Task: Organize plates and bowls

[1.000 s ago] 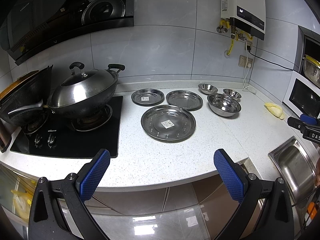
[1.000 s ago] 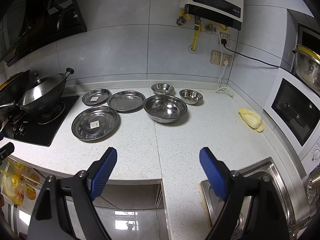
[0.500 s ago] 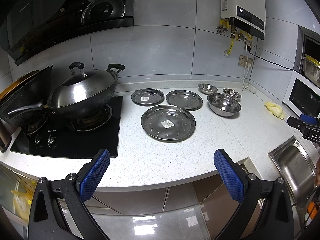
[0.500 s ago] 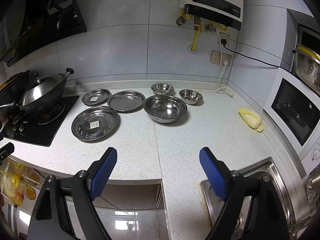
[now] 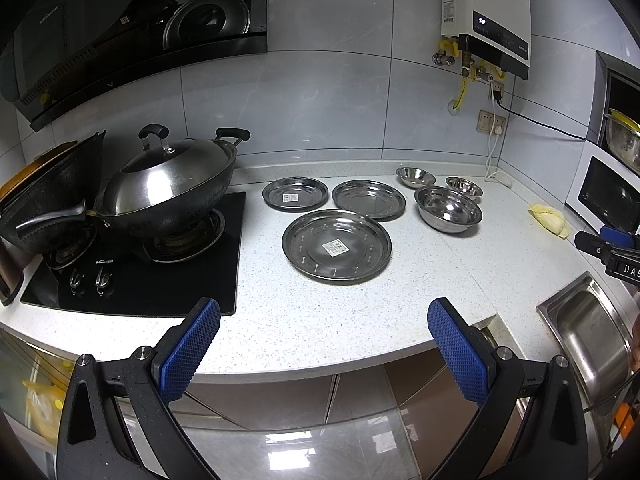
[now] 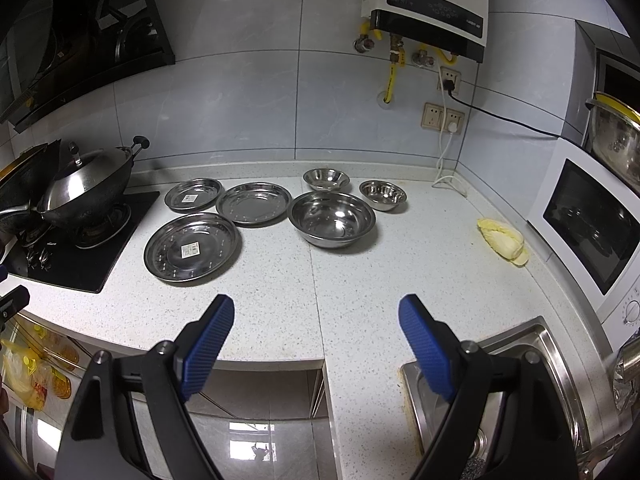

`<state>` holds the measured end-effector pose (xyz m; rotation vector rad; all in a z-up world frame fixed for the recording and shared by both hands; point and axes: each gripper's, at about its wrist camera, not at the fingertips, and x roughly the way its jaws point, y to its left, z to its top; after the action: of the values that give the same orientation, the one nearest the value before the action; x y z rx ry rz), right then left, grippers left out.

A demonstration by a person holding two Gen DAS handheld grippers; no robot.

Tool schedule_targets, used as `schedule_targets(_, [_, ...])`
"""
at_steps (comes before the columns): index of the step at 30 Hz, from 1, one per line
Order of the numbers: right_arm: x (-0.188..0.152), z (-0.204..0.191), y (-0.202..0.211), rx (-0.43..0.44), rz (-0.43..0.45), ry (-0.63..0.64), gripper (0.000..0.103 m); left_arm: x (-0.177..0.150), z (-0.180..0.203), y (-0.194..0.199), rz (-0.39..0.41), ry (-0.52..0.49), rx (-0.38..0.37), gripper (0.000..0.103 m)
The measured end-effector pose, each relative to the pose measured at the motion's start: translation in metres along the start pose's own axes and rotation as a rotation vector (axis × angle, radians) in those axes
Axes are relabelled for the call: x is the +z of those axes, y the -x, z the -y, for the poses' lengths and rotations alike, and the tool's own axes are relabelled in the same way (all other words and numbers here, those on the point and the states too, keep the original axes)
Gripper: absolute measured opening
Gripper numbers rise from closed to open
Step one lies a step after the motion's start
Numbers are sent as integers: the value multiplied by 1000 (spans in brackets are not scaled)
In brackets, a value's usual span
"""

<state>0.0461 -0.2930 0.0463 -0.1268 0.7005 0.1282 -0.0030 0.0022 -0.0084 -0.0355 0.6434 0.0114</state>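
White speckled counter (image 5: 320, 320) carries three plates beside the large bowl (image 6: 332, 218), two small bowls behind it; my left gripper (image 5: 324, 340) and right gripper (image 6: 316, 336) are both spread, holding nothing

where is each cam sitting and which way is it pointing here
Left wrist: sits on the left gripper, held off the counter's front edge, facing the wall, stove and wok at left; its own open blue-padded fingers show below.
Right wrist: sits on the right gripper, further right by the sink, facing the same wall; its open fingers show.
Shared: both see the large plate, the big bowl and the water heater.
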Motion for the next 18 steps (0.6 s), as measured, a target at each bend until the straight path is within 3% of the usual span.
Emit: schedule_targets(18, [1, -6, -8, 3, -6, 10, 85, 3, -6, -4, -12, 6, 6, 102])
